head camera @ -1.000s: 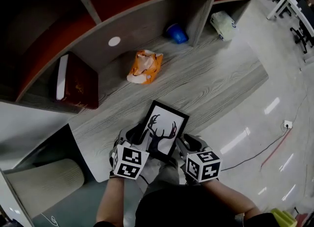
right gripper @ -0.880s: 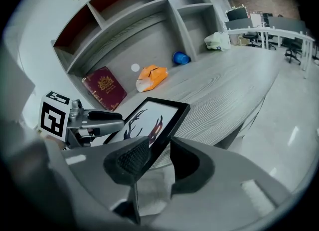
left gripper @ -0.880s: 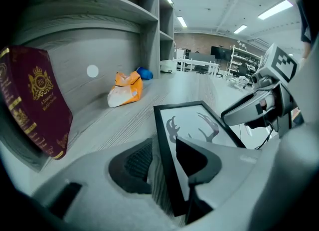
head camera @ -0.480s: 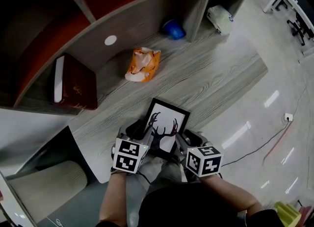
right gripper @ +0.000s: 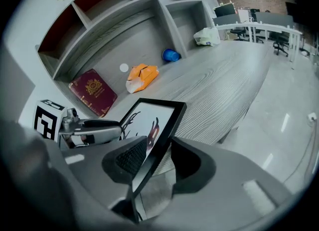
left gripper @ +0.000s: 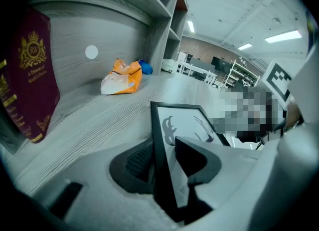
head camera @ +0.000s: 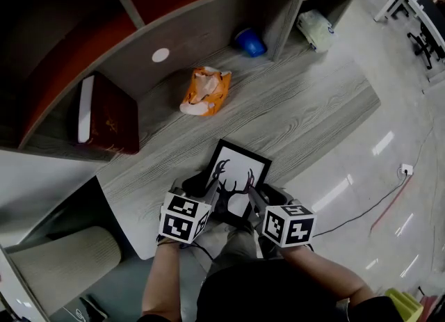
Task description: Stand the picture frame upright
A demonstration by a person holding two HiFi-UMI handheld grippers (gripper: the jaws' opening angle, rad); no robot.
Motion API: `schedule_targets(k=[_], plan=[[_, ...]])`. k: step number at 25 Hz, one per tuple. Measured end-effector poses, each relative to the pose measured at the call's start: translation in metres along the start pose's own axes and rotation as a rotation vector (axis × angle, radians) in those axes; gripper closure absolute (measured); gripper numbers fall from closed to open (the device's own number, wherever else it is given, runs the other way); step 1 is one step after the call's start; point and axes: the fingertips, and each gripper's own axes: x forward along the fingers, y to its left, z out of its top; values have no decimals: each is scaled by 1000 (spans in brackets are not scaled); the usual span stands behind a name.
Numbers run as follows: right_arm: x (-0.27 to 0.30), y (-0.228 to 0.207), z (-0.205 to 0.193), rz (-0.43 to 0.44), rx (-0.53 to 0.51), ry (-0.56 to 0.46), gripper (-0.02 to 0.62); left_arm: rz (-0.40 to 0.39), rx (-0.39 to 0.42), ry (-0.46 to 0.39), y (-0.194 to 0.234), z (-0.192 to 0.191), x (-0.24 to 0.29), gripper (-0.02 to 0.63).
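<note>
Picture frame [head camera: 238,174], black-bordered with an antler print, sits at the near edge of the grey desk [head camera: 313,112], and its near end reaches between both grippers. On the left, the left gripper [left gripper: 162,149] has one side rail of the frame between its jaws. They have just been closing a little, yet they stand wide. I see no firm pinch, only the rail lying against the ribbed pad. The frame itself looks light and stiff but thin. Its glossy front is probably slippery and breakable, so the black rails low on each side seem the safest hold, with pads flat on front and back. On the right, the right gripper [right gripper: 158,156] has just been opening. The opposite rail leans between its spread jaws, with a gap showing at the far pad.
</note>
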Motion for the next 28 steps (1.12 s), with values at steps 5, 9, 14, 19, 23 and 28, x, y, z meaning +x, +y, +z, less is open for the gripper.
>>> schedule_targets(k=[5,9,14,19,23,28], plan=[[1,0,1,-14,29,3,442,-20,-45,6,-2,-1,1,460],[0,-1,1,-35,44,2,445,18,-23,11,-3,-1,2,462],[-1,-4,0,-86,57,-7,485,39,-22,8,-5,-2,0,462],[-4,-5,3,-98,80,-46,514,61,-43,-39,-6,-2,-6,465],[-5,0,8,-93,64,-69,517,81,-73,-74,-3,-1,-11,468],[-6,9,18,-79,56,-110,523,115,-95,-158,2,8,-26,480]])
